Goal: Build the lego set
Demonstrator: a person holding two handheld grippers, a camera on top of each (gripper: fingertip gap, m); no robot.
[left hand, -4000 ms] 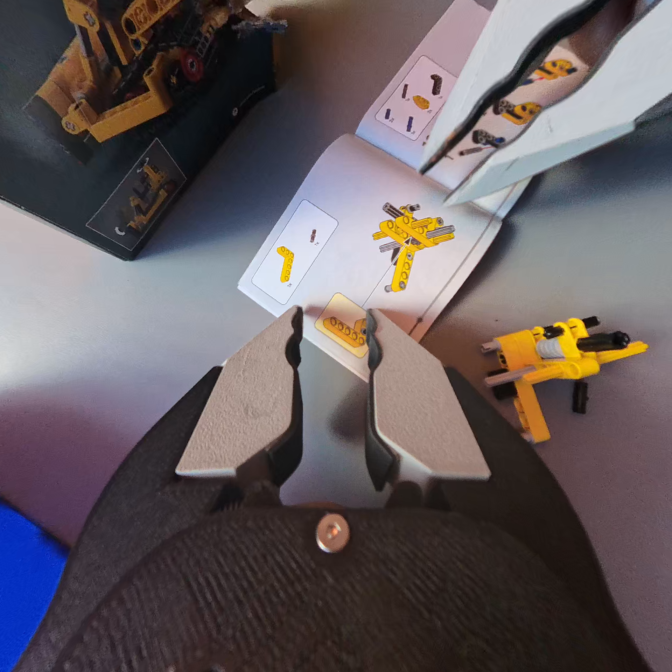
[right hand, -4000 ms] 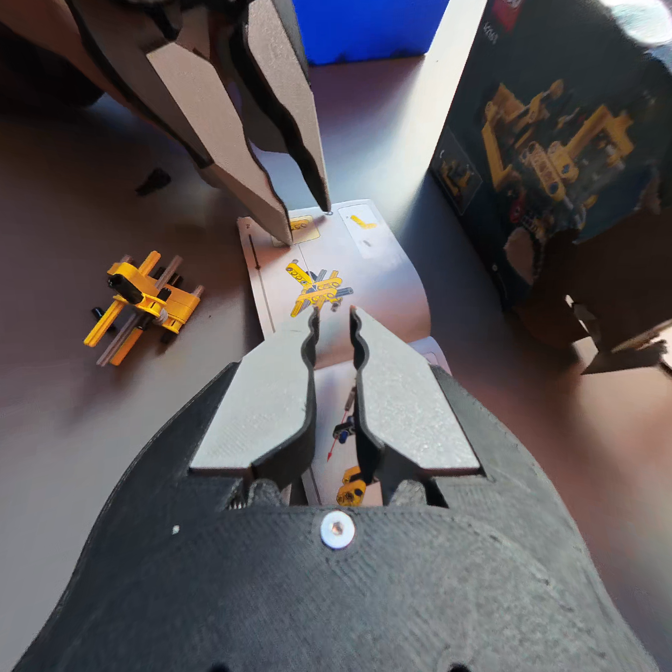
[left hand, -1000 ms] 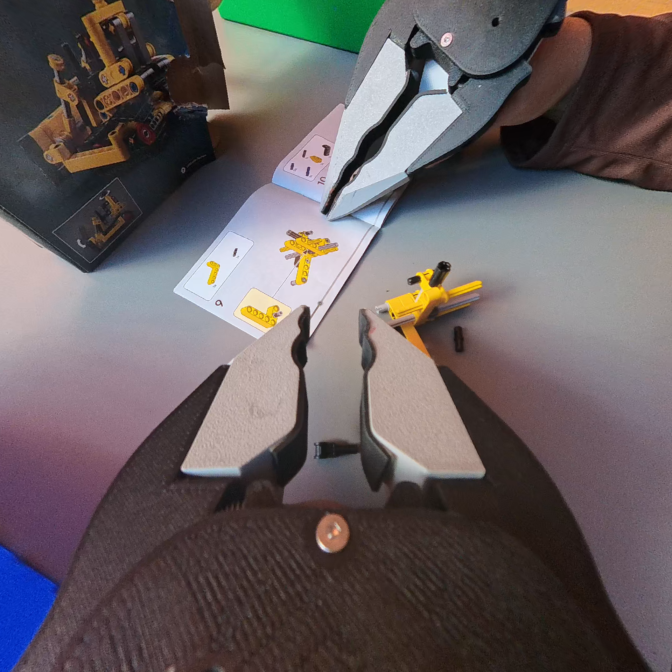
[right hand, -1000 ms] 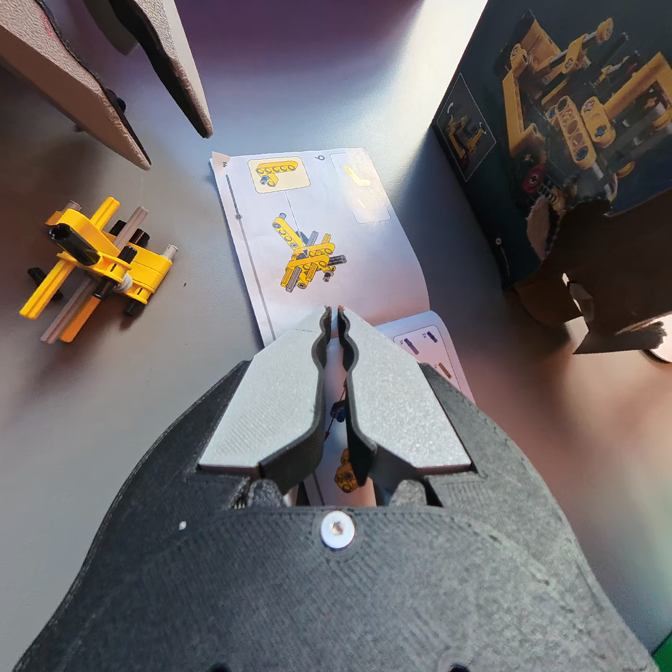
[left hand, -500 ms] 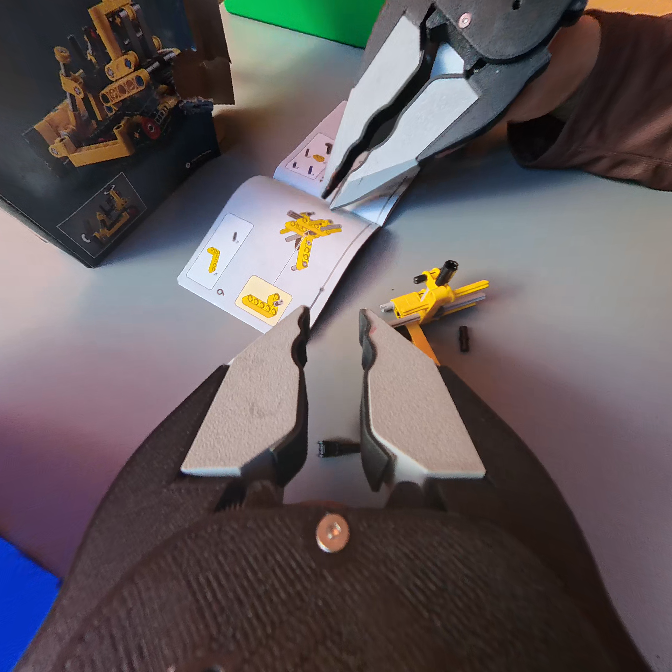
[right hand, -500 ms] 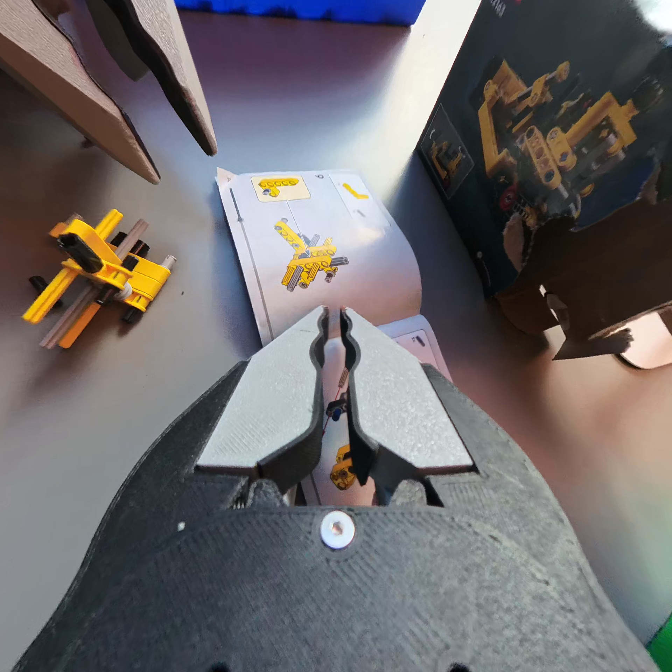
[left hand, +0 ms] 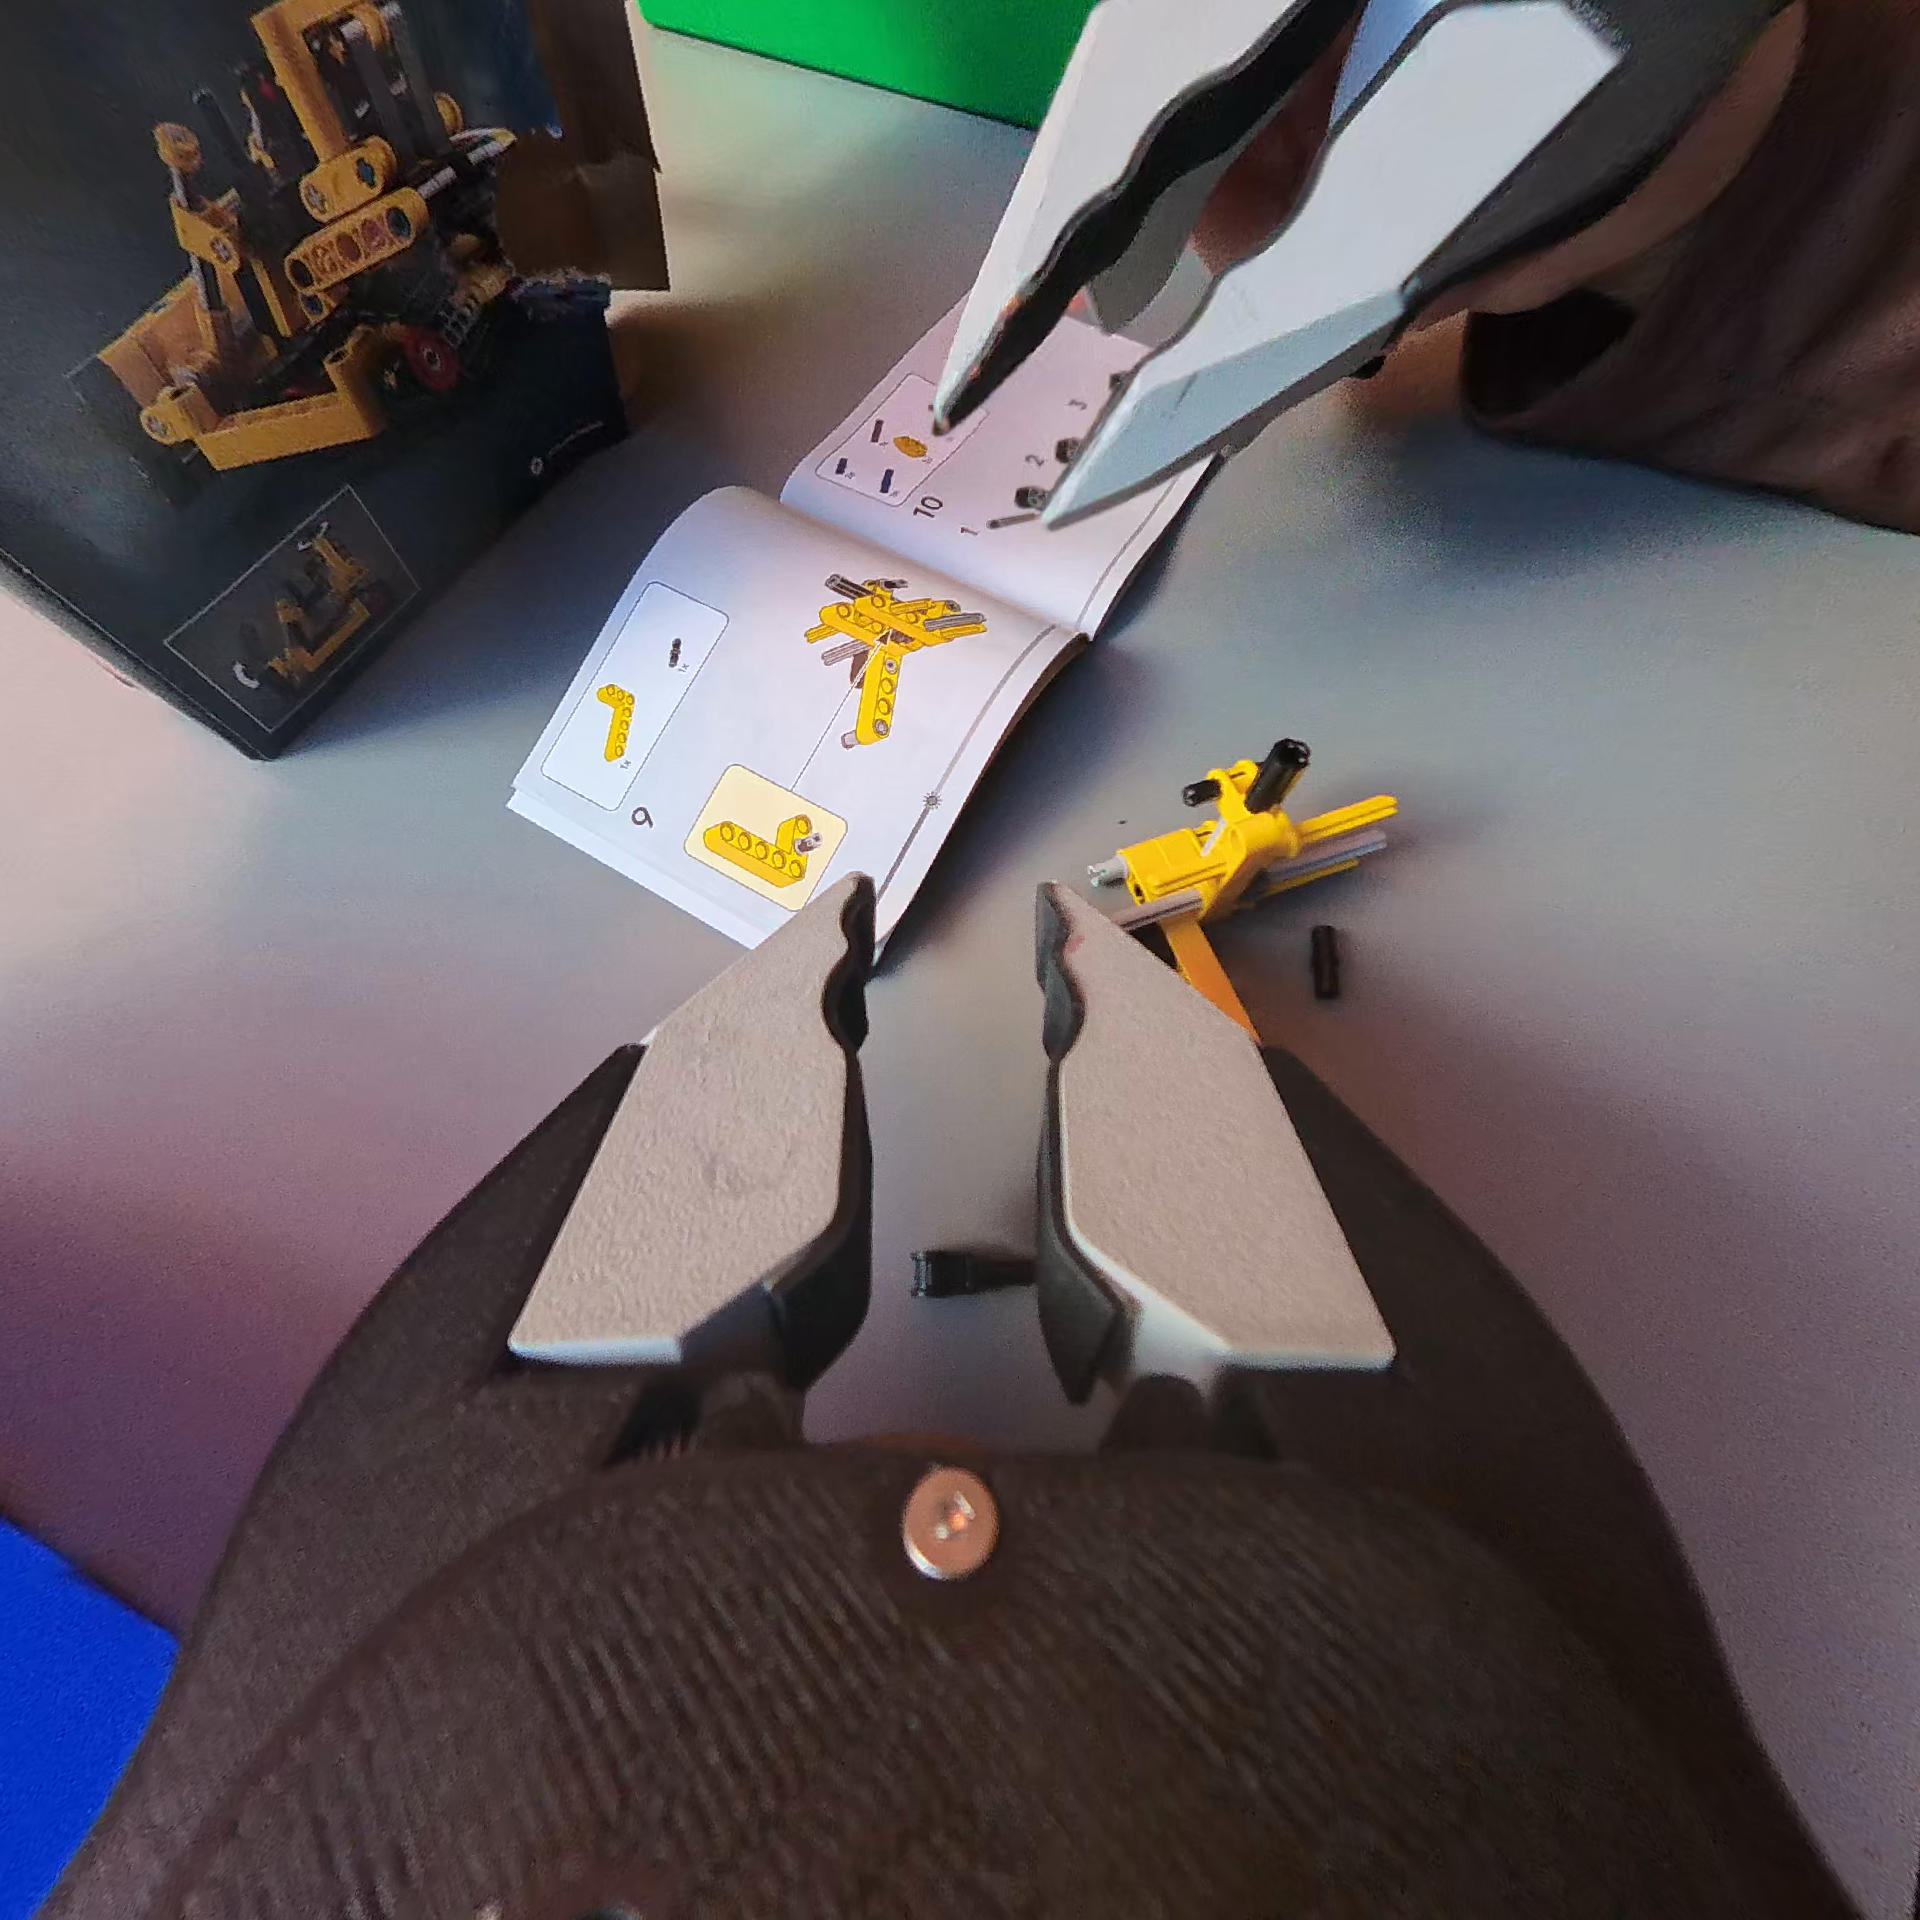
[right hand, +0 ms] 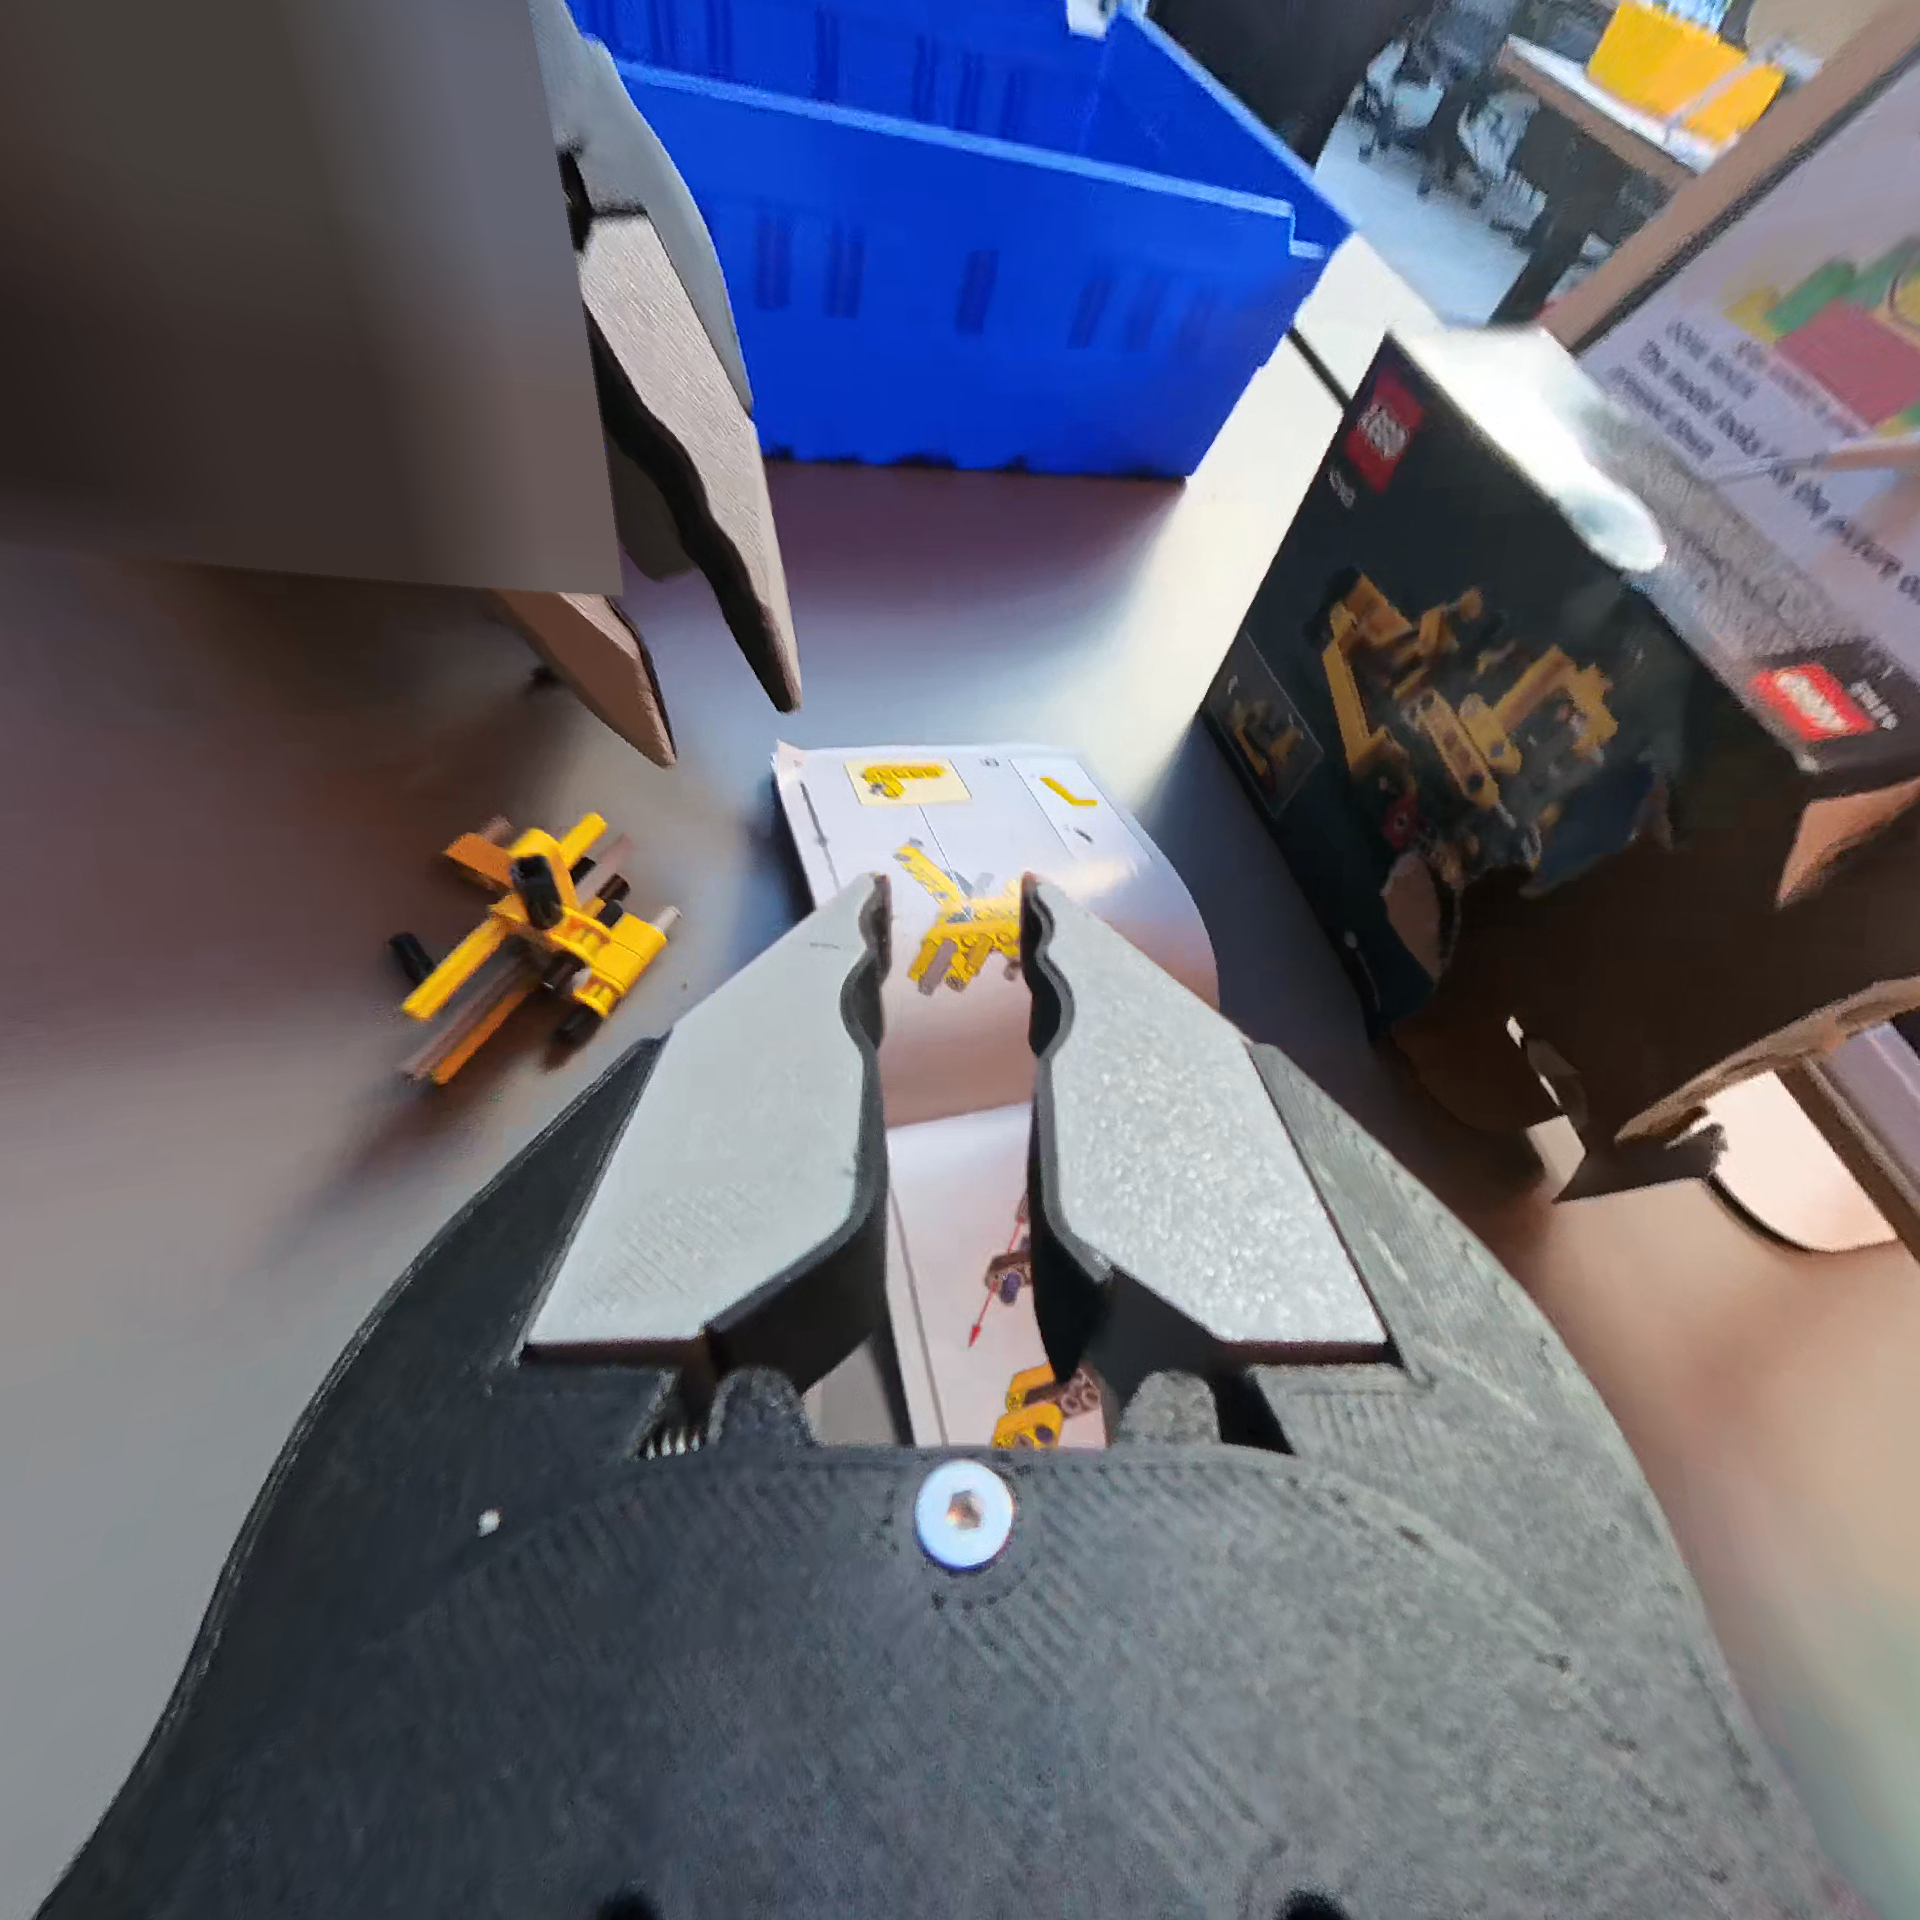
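My left gripper [left hand: 954, 914] is open and empty above the grey table, its tips just short of the near corner of an open instruction booklet [left hand: 769, 707]. A small yellow brick assembly [left hand: 1236, 852] lies right of its right fingertip. A loose black pin [left hand: 961, 1270] lies on the table between its fingers. My right gripper [right hand: 954, 909] is open and empty, raised over the booklet [right hand: 987, 831]. It shows in the left wrist view [left hand: 1039, 447] with its tips over the booklet's far page. The yellow assembly [right hand: 530, 935] lies to its left.
A dark toy box [left hand: 291, 343] with a torn flap stands left of the booklet; it also shows in the right wrist view [right hand: 1507, 748]. A blue bin [right hand: 987, 270] stands behind. Another black pin [left hand: 1323, 961] lies by the assembly. A sleeved arm [left hand: 1714, 312] is at the far right. One gripper's finger ends stand about 8 cm off the other's.
My right gripper went from shut on the booklet's page to open and lifted, tilting up. My left gripper opened slightly and stayed near the booklet's corner. The curled page settled a little.
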